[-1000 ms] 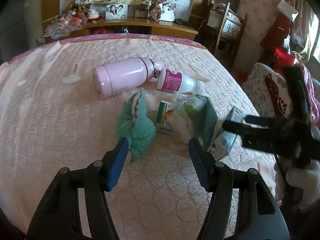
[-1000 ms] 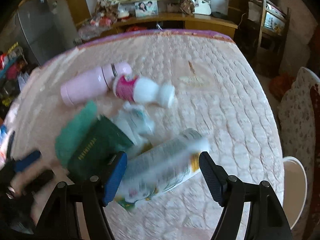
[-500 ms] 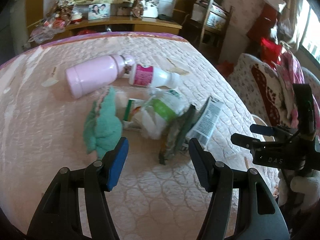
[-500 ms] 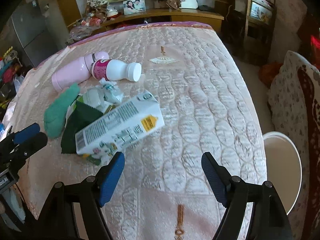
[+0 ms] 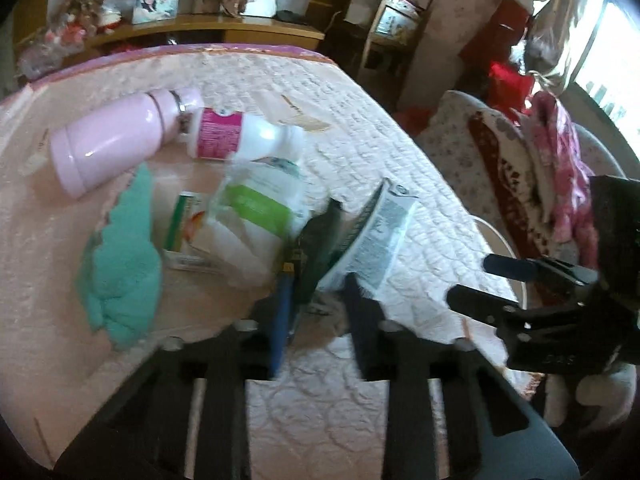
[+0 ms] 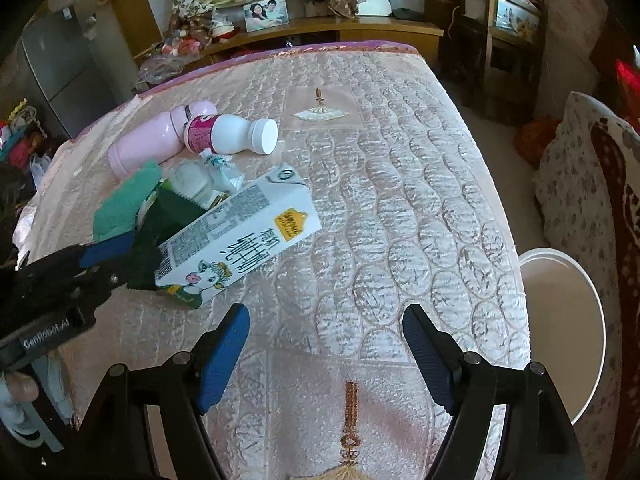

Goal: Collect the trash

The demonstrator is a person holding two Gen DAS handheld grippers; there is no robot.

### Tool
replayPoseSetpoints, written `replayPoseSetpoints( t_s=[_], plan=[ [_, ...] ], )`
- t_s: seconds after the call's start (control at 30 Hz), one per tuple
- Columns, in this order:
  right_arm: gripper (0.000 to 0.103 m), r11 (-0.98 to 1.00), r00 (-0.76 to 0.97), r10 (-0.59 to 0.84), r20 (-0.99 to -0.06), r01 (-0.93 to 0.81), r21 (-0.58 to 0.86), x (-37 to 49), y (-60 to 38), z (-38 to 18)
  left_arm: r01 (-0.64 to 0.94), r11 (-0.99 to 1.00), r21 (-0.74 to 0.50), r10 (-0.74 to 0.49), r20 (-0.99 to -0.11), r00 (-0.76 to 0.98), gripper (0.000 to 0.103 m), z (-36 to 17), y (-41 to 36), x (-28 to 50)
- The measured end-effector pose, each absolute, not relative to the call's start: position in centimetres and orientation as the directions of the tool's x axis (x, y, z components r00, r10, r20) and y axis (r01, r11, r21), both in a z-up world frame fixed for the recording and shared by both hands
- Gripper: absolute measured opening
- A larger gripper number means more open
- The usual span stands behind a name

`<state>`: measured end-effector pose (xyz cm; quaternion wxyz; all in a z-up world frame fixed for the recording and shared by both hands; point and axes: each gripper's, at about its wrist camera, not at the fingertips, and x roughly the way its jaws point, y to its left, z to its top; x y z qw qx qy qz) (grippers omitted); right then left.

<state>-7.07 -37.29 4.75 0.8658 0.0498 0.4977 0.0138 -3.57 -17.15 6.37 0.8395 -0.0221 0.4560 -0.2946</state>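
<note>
Two grippers are over the quilted bed (image 6: 400, 208). The left gripper (image 5: 316, 300) has its jaws narrowed around the near edge of a dark green packet (image 5: 320, 248), which stands on edge between them; whether they press it, I cannot tell. A milk carton (image 6: 240, 240) lies just beside the packet, touching it. The right gripper (image 6: 326, 354) hangs wide open and holds nothing, the carton a little ahead to its left. Half a second ago the left jaws were wide apart and farther from the packet.

Left tool (image 5: 316, 312) narrowed, fingers apart; right tool (image 6: 326, 354) spread wide, empty.
</note>
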Motion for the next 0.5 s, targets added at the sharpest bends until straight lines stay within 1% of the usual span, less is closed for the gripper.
replayPoseSetpoints(
  t_s=[0.1,0.17,0.23,0.37,0.5],
  plan=[
    [0.077,0.994,0.51,0.078,-0.856,0.026,0.106,-6.9,-37.1,4.9,0.493,0.791,-0.361,-0.561,-0.749,0.351,0.013,6.3,-17.2,-4.5],
    [0.077,0.994,0.513,0.076,-0.855,0.028,0.105,-6.8,-37.0,4.9,0.511,0.775,-0.372,-0.571,-0.758,0.316,0.009,6.2,-17.4,-5.3],
    [0.077,0.995,0.512,0.066,-0.856,0.034,0.097,-6.7,-37.0,4.8,0.53,0.755,-0.387,-0.586,-0.76,0.281,0.009,6.0,-17.7,-6.2],
    [0.077,0.993,0.505,0.047,-0.862,0.066,0.093,-7.3,-38.0,4.6,0.542,0.742,-0.395,-0.603,-0.748,0.279,0.009,6.4,-16.9,-7.6],
    [0.077,0.992,0.5,0.049,-0.865,0.078,0.101,-8.0,-39.0,4.6,0.527,0.761,-0.378,-0.587,-0.747,0.313,0.009,6.8,-14.9,-8.0]
  ],
)
